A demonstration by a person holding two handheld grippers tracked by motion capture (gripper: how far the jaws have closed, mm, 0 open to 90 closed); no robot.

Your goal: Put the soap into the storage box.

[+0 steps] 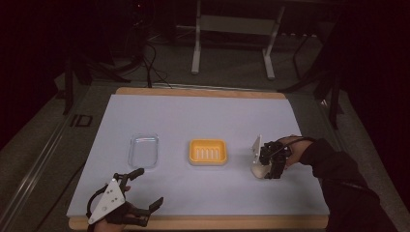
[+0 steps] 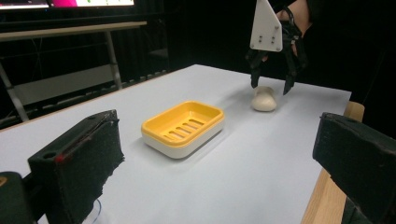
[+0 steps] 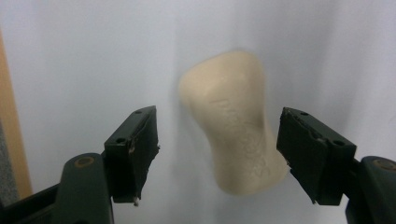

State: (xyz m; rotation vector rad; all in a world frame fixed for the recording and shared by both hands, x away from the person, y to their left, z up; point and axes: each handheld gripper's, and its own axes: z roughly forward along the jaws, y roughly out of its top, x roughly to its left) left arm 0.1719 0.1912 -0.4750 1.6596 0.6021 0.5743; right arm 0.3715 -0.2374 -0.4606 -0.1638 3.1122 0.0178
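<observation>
— Nothing looks finished yet: the soap (image 3: 236, 130) lies on the white table (image 1: 203, 116), well right of the empty yellow soap dish (image 1: 208, 152).
— And the claws?
— The right claw (image 2: 272, 87) hangs over the soap, jaws wide, gripping nothing. The left claw (image 1: 145, 187) rests near the table's front edge, spread open and empty. Probably grabbing comes next.

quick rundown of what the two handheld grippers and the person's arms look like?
Both grippers are black, with two jaws faced in dark, rough-looking pads. The left gripper carries a pale grey three-cornered plate dotted with small holes; the right gripper has the same plate, and a black cable runs from it along the hand. The person's right arm wears a dark sleeve.
</observation>
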